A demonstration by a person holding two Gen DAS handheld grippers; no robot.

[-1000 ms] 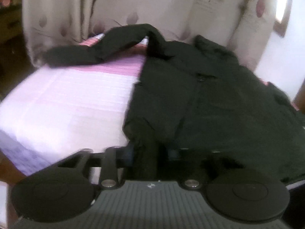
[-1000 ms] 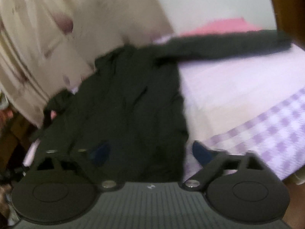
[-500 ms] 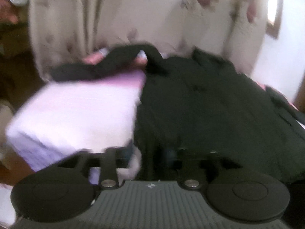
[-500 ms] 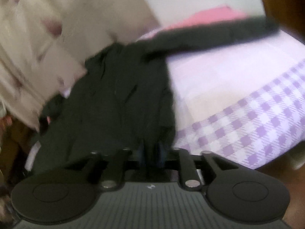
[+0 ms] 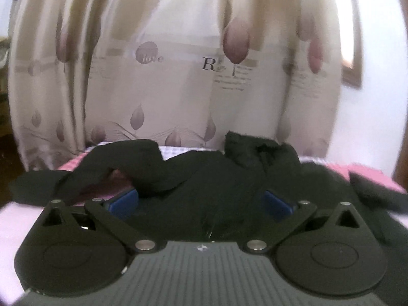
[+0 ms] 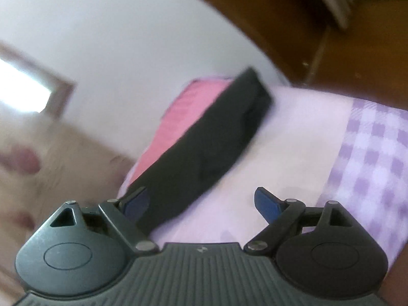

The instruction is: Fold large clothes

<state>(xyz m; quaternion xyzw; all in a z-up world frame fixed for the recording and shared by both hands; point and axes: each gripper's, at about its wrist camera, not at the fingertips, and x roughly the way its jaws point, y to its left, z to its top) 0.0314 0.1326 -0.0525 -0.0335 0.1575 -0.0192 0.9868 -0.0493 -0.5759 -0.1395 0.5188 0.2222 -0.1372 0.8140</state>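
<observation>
— What does the garment look like?

— A large black jacket [image 5: 219, 178] lies spread on the bed [image 6: 293, 137], its cloth matte and soft, bunched into a rumpled collar at the far edge by the curtain [image 5: 178, 76]. In the left wrist view one sleeve [image 5: 107, 165] runs off to the left with a kink in it, lifting slightly so the sheet shows beneath.

— And the other sleeve?

— In the right wrist view a long, flat black sleeve [image 6: 211, 148] stretches diagonally across the bed, its squared cuff at the far end next to a pink pillow [image 6: 188, 117]. That picture is blurred, so finer detail cannot be told.

— What is the bedding like?

— Pale lilac sheet, smooth on top, with a purple checked pattern along the near side. The curtain is cream with mauve leaf shapes and some printed letters, hanging in soft folds.

— How do the grippers stand?

— The left hand-held gripper [image 5: 201, 201] points gently downward over the jacket's body; its jaws are opening, wide apart, with black cloth between the blue pads [image 5: 125, 200] but not pinched. The right hand-held gripper [image 6: 201, 204] tilts downward over the sheet; its jaws are opening too, the sleeve's near end lying by the left pad [image 6: 136, 204], not clamped.
</observation>
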